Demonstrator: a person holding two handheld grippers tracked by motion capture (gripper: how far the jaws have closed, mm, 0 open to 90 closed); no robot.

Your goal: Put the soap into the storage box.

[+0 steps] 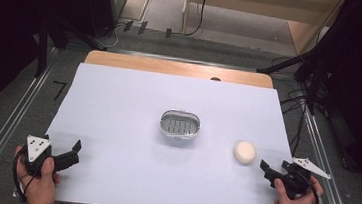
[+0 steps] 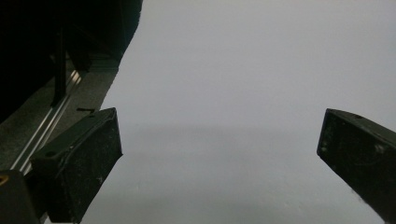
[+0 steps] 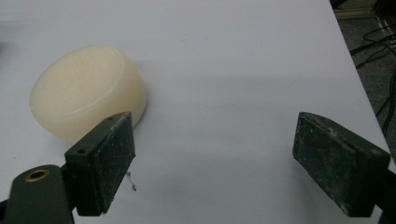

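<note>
A round cream bar of soap (image 1: 245,152) lies flat on the white table cover, right of centre. In the right gripper view the soap (image 3: 88,91) sits just beyond the left jaw, outside the gap. My right gripper (image 1: 267,173) is held low at the table's right front, jaws wide apart and empty (image 3: 215,163). A small oval soap dish (image 1: 180,124) with a slotted grey insert stands in the middle of the table. My left gripper (image 1: 74,153) rests at the left front corner, open over bare cover (image 2: 219,149).
The white cover (image 1: 134,97) spans nearly the whole table; a strip of wooden tabletop (image 1: 172,67) shows at the far edge. Metal rails (image 1: 5,130) and cables (image 1: 294,100) run along the floor on both sides.
</note>
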